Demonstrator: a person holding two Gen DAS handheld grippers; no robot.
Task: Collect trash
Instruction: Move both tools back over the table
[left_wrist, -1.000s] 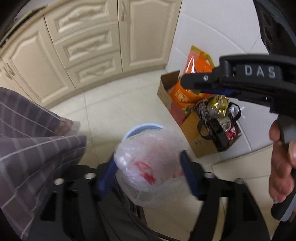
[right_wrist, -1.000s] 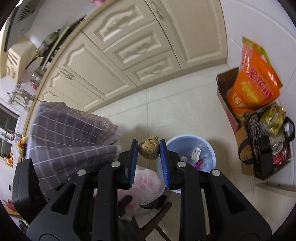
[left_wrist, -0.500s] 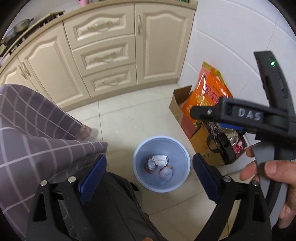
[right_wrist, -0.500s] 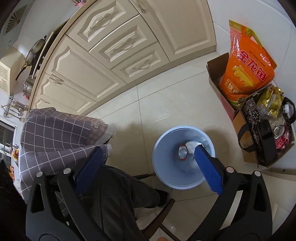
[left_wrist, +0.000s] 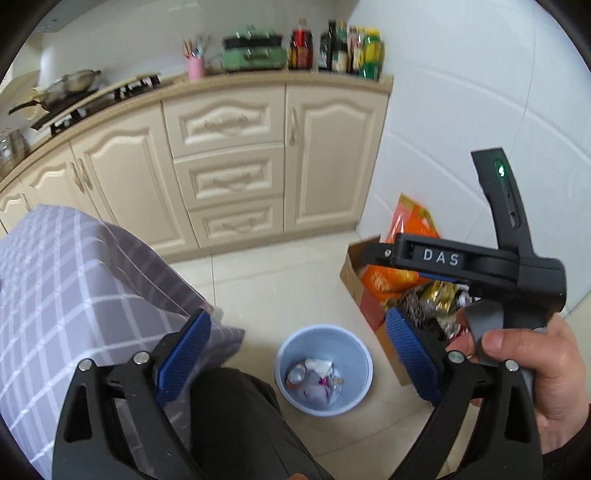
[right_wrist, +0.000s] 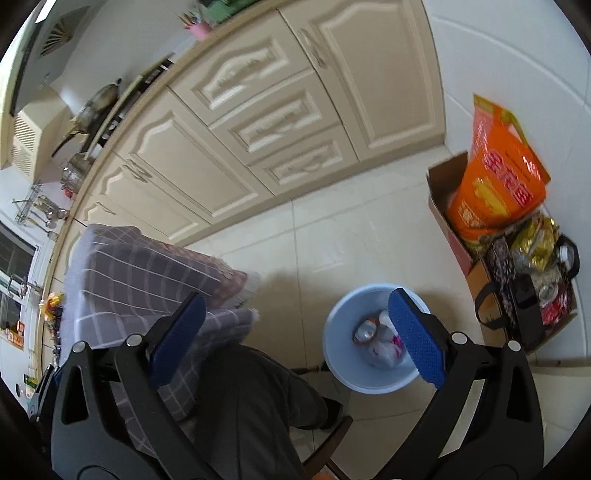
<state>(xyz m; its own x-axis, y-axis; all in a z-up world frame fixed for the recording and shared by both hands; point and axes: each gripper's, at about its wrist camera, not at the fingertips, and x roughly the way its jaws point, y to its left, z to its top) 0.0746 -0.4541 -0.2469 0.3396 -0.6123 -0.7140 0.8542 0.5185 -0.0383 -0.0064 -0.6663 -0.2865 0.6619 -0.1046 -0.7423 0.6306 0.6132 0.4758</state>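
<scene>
A light blue trash bin (left_wrist: 291, 358) stands on the tiled floor below me; it also shows in the right wrist view (right_wrist: 340, 354). Crumpled trash and a plastic bag (left_wrist: 316, 378) lie inside it, seen too in the right wrist view (right_wrist: 376, 343). My left gripper (left_wrist: 297, 356) is wide open and empty, held above the bin. My right gripper (right_wrist: 297, 332) is wide open and empty above the bin's left side. The right gripper's body (left_wrist: 480, 266) shows in the left wrist view, held in a hand.
A table with a grey checked cloth (left_wrist: 66, 295) is at the left. A cardboard box with an orange bag (right_wrist: 495, 184) and a black bag of packets (right_wrist: 532, 277) stand by the white wall. Cream cabinets (left_wrist: 229, 166) line the back. My dark trouser leg (right_wrist: 251, 406) is below.
The left gripper let go of the plastic bag and the right let go of the brown lump; both opened wide. The trash now lies in the bin. Both grippers rose and tilted up.
</scene>
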